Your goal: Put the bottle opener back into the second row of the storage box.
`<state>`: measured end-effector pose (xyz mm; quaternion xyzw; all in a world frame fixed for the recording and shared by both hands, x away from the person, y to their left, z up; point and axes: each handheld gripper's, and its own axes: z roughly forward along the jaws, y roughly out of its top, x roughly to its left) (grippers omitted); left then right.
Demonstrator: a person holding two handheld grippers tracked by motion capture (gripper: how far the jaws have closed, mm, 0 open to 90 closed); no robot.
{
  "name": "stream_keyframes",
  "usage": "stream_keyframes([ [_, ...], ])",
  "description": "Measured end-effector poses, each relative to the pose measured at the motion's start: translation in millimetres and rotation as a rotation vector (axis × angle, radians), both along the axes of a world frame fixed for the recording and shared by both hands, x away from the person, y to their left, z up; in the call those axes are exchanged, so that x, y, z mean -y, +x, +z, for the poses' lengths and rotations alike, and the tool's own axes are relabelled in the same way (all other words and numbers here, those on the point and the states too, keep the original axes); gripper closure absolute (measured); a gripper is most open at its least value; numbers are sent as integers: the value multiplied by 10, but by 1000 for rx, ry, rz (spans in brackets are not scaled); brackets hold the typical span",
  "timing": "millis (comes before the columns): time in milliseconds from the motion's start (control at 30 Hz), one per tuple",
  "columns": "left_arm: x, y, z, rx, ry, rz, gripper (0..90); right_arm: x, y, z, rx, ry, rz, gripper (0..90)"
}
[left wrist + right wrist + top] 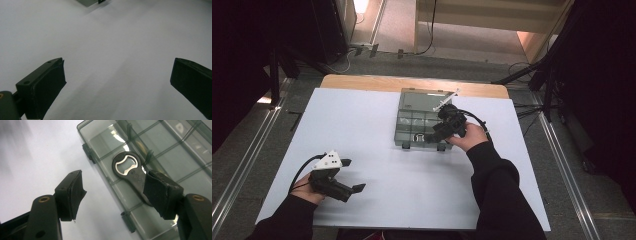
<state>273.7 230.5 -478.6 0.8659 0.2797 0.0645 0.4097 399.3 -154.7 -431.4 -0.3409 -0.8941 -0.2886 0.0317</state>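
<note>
Two tongs open; rt tongs point(113, 192) over organizer box point(160, 152) front edge, opener point(127, 167) inside.

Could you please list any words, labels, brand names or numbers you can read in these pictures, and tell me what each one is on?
No text can be read.
The bottle opener in the clear organiser box carries a small stamped mark on its neck, too small and blurred to read.
The white table cover, the left gripper and the right gripper show no lettering.
</note>
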Motion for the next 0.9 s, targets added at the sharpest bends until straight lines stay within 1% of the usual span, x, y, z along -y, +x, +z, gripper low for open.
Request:
stream_keyframes([
  [67,-1,0,0,0,1,1,0,7,-52,6,-5,8,-9,287],
  [100,-1,0,-1,-1,1,1,0,15,-80,10,-15,14,-9,275],
  [167,-3,1,-2,-3,1,-1,0,25,-131,15,-9,20,-23,238],
  [200,-5,2,-3,-3,1,0,0,30,-165,16,3,20,-30,214],
  [233,-7,5,-3,-2,-1,0,0,39,-199,18,18,20,-35,213],
  [333,-10,7,-1,-3,-1,2,0,70,-279,7,1,45,-50,216],
  [500,-10,8,-1,-3,3,1,0,116,-403,-26,14,31,-85,220],
  [567,-11,9,-2,-3,3,2,0,141,-449,-45,10,37,-90,223],
  [767,-11,13,-3,-3,2,5,0,218,-598,-91,24,45,-102,229],
  [900,-11,15,-5,0,2,9,0,280,-707,-105,24,66,-110,232],
])
